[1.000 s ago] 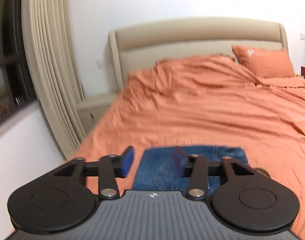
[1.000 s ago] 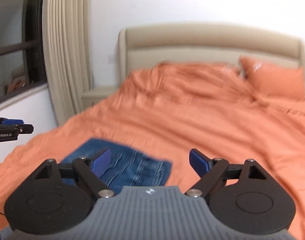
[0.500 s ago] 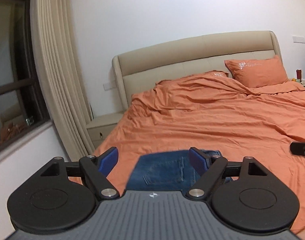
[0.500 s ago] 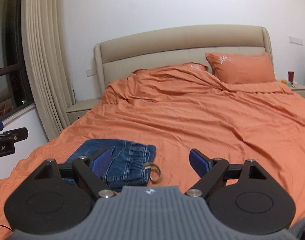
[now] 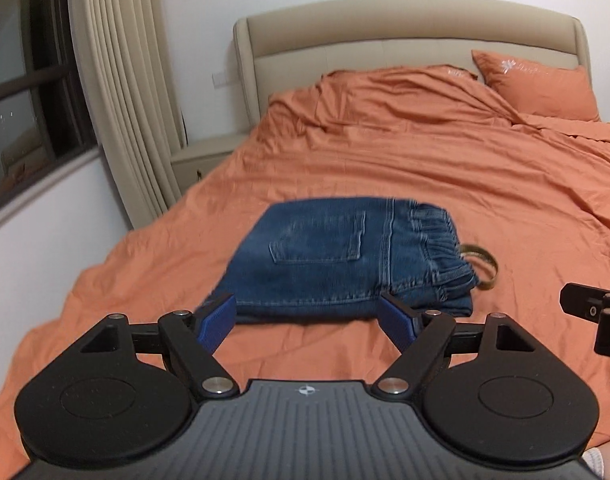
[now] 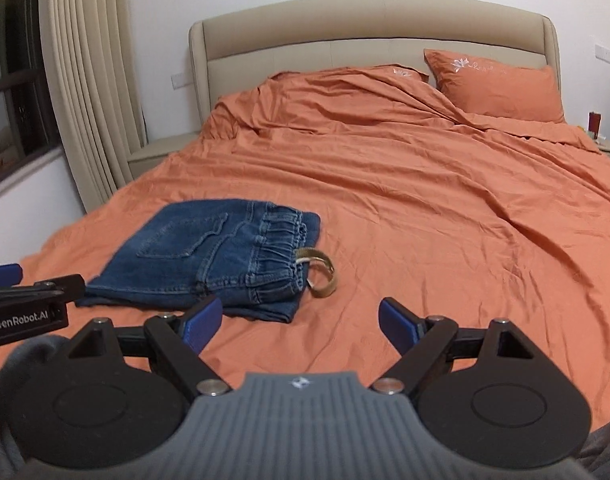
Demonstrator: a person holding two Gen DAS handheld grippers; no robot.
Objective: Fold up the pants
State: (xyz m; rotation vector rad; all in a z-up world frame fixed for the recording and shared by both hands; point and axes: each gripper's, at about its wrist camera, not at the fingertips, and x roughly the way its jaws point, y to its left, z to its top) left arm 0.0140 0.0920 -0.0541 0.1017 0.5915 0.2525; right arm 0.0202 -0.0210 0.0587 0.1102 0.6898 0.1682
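Folded blue denim pants lie flat on the orange bed sheet, back pocket up, elastic waistband to the right. A tan belt loop sticks out past the waistband. My left gripper stands open just in front of the pants' near edge, nothing between its blue pads. My right gripper is open too, near the pants' right front corner, over bare sheet. Each gripper's tip shows at the edge of the other's view.
A beige padded headboard and an orange pillow are at the far end. Cream curtains and a dark window stand at the left, with a bedside table beside the bed.
Both grippers have pulled back from the pants and sunk, so the whole folded bundle now shows. The left jaws widened from partly closed to fully open.
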